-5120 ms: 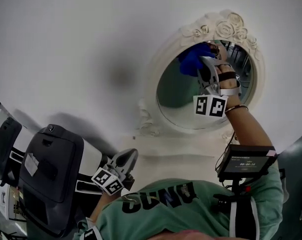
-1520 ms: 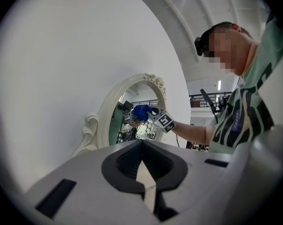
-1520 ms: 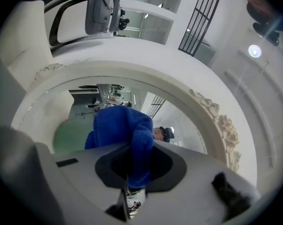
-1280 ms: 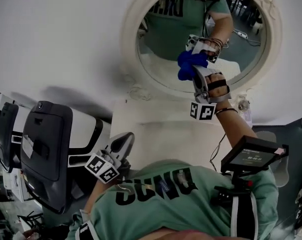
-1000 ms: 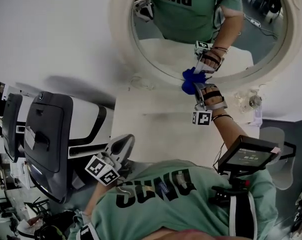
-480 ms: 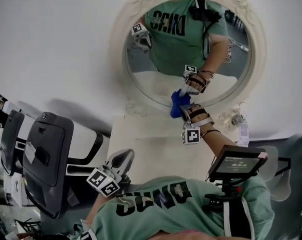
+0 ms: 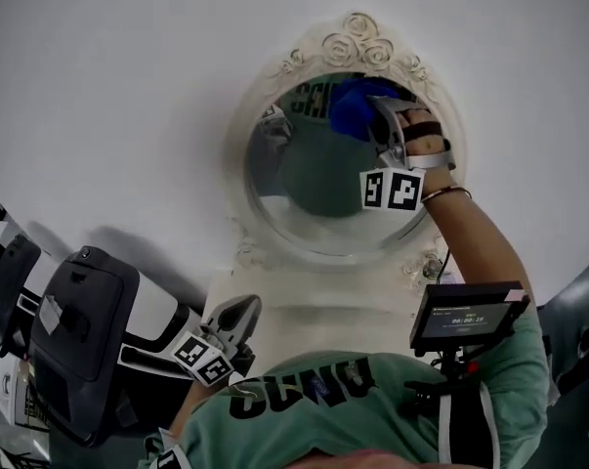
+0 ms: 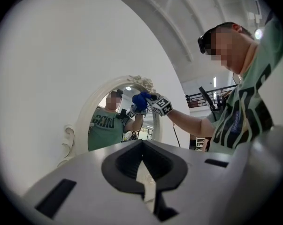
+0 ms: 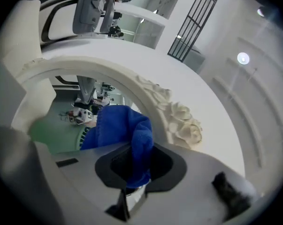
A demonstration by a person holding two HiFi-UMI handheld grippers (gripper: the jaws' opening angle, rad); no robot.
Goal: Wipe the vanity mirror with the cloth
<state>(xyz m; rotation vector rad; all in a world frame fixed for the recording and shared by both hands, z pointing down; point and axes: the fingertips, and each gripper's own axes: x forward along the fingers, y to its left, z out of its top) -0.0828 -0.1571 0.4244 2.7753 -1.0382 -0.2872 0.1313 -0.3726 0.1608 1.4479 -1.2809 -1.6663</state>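
An oval vanity mirror (image 7: pixel 318 179) in an ornate cream frame (image 7: pixel 357 45) hangs on the white wall. My right gripper (image 7: pixel 374 110) is up at the mirror's top, shut on a blue cloth (image 7: pixel 348 106) pressed against the glass just under the carved roses. In the right gripper view the cloth (image 9: pixel 125 128) bulges from between the jaws beside the frame's roses (image 9: pixel 181 118). My left gripper (image 7: pixel 247 309) hangs low by my chest, away from the mirror, shut with nothing in it. From the left gripper view the mirror (image 8: pixel 110 121) and the cloth (image 8: pixel 140 101) show far ahead.
A white dresser top (image 7: pixel 314 301) lies below the mirror, with a small glass ornament (image 7: pixel 426 262) at its right. A dark grey chair (image 7: pixel 79 335) stands at the left. A small screen (image 7: pixel 465 313) is mounted at my chest on the right.
My right gripper has carried the cloth from the mirror's lower edge up to its top. The head view has tilted with it. The left gripper has stayed low.
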